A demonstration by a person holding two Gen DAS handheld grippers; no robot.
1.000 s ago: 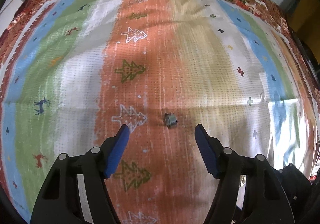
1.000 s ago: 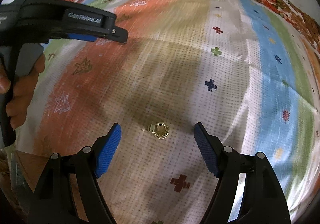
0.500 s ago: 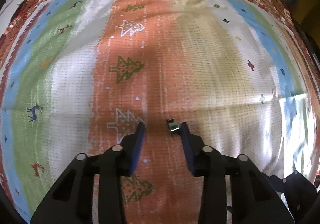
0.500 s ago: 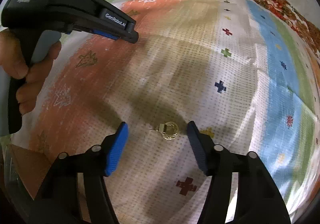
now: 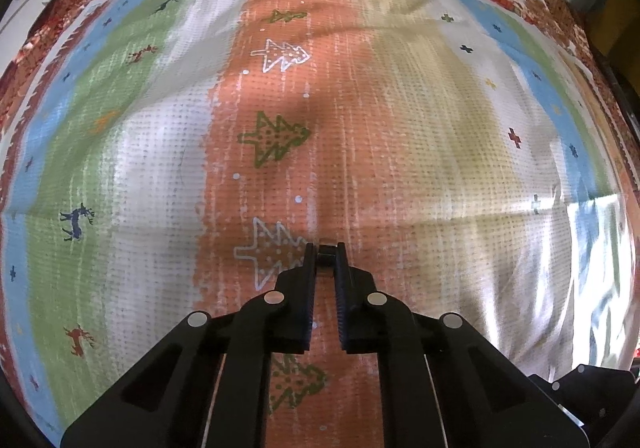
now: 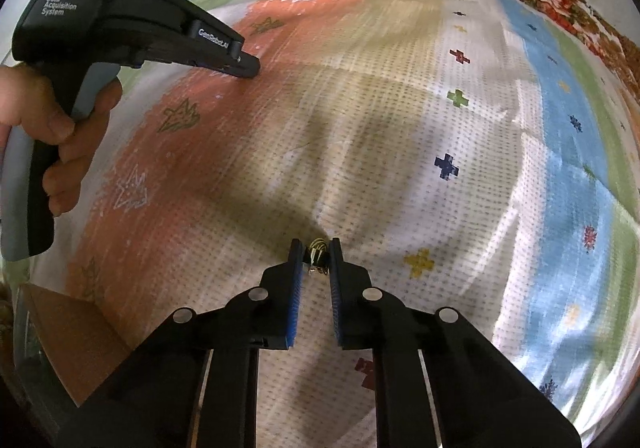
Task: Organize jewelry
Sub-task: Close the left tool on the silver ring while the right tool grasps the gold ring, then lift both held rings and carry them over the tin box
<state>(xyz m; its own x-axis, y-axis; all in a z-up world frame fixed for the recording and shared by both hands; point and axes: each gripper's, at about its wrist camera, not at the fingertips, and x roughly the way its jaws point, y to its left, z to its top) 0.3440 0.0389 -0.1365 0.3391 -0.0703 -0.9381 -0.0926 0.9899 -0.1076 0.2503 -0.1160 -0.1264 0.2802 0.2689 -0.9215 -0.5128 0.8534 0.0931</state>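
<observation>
Striped cloth underlies left gripper pinching trinket, right gripper pinching earring.

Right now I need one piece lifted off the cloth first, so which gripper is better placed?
Either: the left gripper is shut on a small dark piece, the right gripper on the gold ring.

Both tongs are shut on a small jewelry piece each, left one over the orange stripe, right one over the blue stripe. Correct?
Not quite. The right tongs grip the gold earring over the white dotted band of the cloth, not the blue stripe, which lies farther right in the right wrist view. The rest holds: the left tongs are shut on a small dark piece over the orange stripe.
</observation>
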